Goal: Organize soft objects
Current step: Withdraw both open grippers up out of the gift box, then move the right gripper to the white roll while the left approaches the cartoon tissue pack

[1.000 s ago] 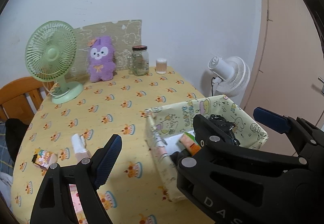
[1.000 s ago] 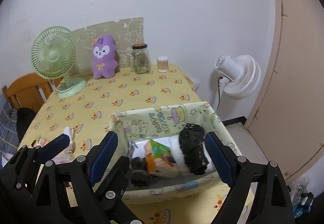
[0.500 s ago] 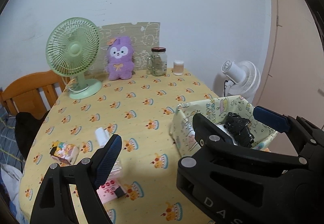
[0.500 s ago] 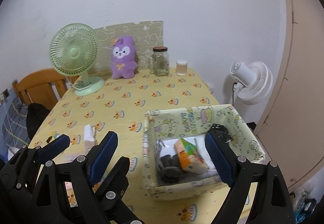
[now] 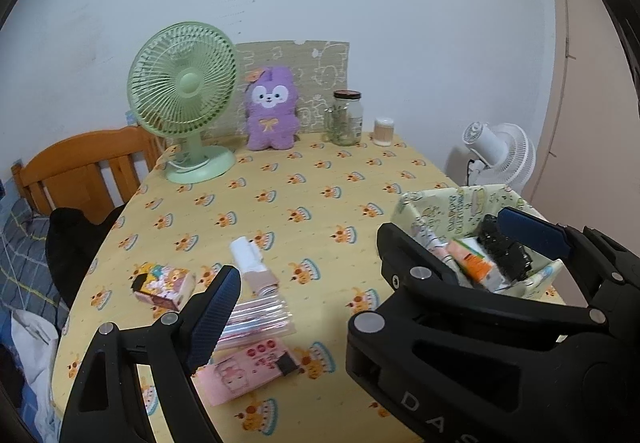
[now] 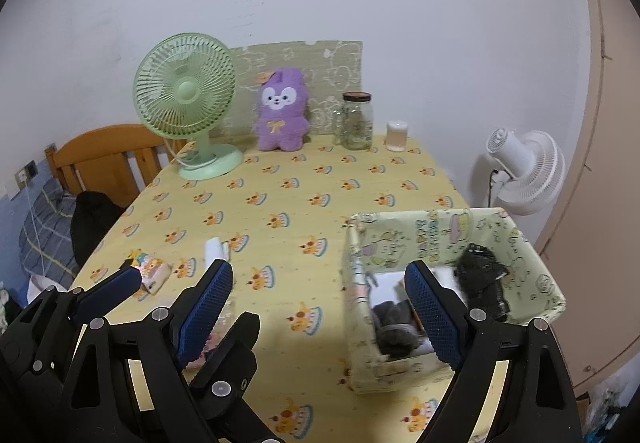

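Observation:
A pale yellow fabric basket [image 6: 532, 255] stands at the table's right front and holds a black cloth [image 6: 482, 279], a grey bundle [image 6: 394, 331] and an orange pack [image 5: 472, 263]. On the yellow tablecloth lie a white-and-tan tube [image 5: 252, 263], a small printed box [image 5: 162, 285], a clear pink pouch [image 5: 260, 317] and a pink card [image 5: 244, 373]. A purple plush [image 6: 282, 111] sits at the back. My left gripper [image 5: 372, 275] is open and empty above the loose items. My right gripper [image 6: 320, 313] is open and empty beside the basket [image 5: 432, 207].
A green desk fan [image 6: 186, 103], a glass jar [image 6: 356, 121] and a small white cup [image 6: 396, 135] stand along the back. A wooden chair [image 6: 108, 159] is at the left. A white floor fan [image 6: 528, 171] stands right of the table.
Both grippers have drawn back and shifted left, away from the basket. The loose items on the left of the table have come into view. Both stay open and empty.

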The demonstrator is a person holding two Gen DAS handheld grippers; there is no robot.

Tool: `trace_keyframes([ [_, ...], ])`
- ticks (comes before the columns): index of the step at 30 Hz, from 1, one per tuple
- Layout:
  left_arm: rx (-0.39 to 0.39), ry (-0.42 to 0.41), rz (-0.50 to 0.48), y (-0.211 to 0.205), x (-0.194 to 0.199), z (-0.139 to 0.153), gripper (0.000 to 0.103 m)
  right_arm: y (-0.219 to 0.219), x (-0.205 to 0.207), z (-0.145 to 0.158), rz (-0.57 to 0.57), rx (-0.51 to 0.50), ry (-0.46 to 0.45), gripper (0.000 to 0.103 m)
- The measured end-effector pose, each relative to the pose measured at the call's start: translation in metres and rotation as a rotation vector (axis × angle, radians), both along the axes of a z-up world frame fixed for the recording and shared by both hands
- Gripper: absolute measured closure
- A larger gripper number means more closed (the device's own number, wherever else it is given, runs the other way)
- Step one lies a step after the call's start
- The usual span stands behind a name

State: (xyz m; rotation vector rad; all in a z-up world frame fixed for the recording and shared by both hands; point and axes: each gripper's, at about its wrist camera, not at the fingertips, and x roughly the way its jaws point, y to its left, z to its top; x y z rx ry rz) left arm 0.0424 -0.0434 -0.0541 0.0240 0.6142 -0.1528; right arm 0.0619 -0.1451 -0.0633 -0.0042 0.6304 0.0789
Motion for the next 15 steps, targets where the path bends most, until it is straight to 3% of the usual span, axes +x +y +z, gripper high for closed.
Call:
trace_keyframes([
  [15,0.013,0.022,0.054,0.037,0.007,-0.017,0.016,0.044,0.01,-0.015,0.068,-0.005,0.011,0.013],
])
